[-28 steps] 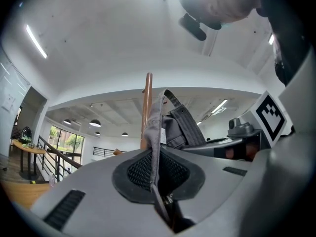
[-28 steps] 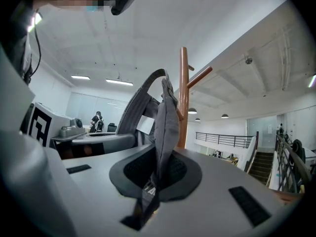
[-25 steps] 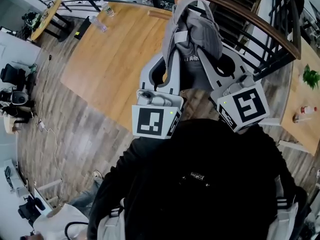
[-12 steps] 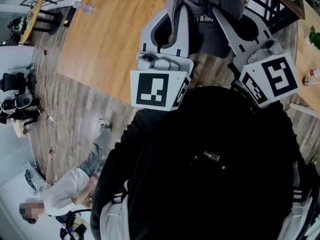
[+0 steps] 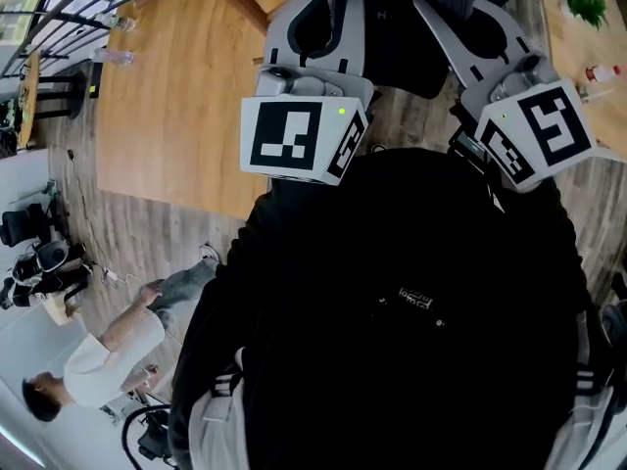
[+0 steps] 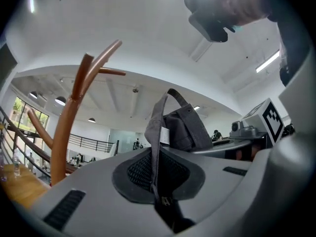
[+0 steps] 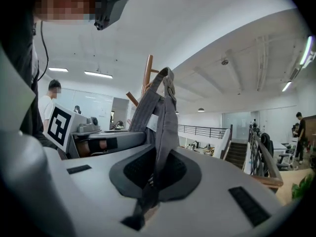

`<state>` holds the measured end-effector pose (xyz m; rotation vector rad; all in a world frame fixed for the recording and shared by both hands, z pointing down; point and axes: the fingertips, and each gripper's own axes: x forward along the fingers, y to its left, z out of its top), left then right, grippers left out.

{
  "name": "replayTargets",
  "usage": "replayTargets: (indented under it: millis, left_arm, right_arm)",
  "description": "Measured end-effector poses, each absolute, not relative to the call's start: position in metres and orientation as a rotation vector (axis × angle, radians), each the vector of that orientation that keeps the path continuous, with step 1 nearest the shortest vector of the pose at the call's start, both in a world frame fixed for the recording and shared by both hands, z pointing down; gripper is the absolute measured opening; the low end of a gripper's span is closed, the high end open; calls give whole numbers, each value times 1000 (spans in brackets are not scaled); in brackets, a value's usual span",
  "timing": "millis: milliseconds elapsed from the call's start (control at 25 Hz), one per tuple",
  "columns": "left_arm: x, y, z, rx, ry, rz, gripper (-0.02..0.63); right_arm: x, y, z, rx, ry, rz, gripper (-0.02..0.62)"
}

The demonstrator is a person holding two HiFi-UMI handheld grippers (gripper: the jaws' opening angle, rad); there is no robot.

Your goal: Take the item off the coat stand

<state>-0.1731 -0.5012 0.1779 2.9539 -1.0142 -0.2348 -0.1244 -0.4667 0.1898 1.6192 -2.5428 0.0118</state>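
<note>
A grey garment (image 5: pixel 392 37) hangs bunched between my two grippers at the top of the head view. My left gripper (image 6: pixel 159 189) is shut on a fold of it, with a strap (image 6: pixel 155 132) rising from the jaws. The wooden coat stand (image 6: pixel 66 132) stands to the left, apart from the cloth. My right gripper (image 7: pixel 150 184) is shut on another fold of the garment (image 7: pixel 163 117). The coat stand's top (image 7: pixel 147 70) shows just behind that fold. Both marker cubes (image 5: pixel 299 135) (image 5: pixel 537 133) sit close in front of my dark torso.
A raised wooden floor (image 5: pixel 167 96) lies to the left, with bottles (image 5: pixel 110 57) and a black railing (image 5: pixel 59 13) at its far edge. A person (image 5: pixel 108 351) stands at the lower left. A plant (image 5: pixel 588 3) and a bottle (image 5: pixel 600 70) are at the upper right. Stairs with a railing (image 7: pixel 256 154) lie beyond.
Both grippers and the garment have come towards me, and their cubes look larger. The stand's pole has left the top of the head view. A person has come into view at lower left.
</note>
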Motion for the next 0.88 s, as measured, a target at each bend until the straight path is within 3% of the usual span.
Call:
replayTargets:
  millis: [360, 880]
  left_arm:
    - [-81, -470, 167, 3024, -706, -257, 14]
    - [-53, -452, 152, 3056, -655, -237, 14]
  right_arm:
    - [-39, -429, 178, 1788, -2410, -10, 26]
    - [-15, -411, 164, 1805, -2386, -12, 26]
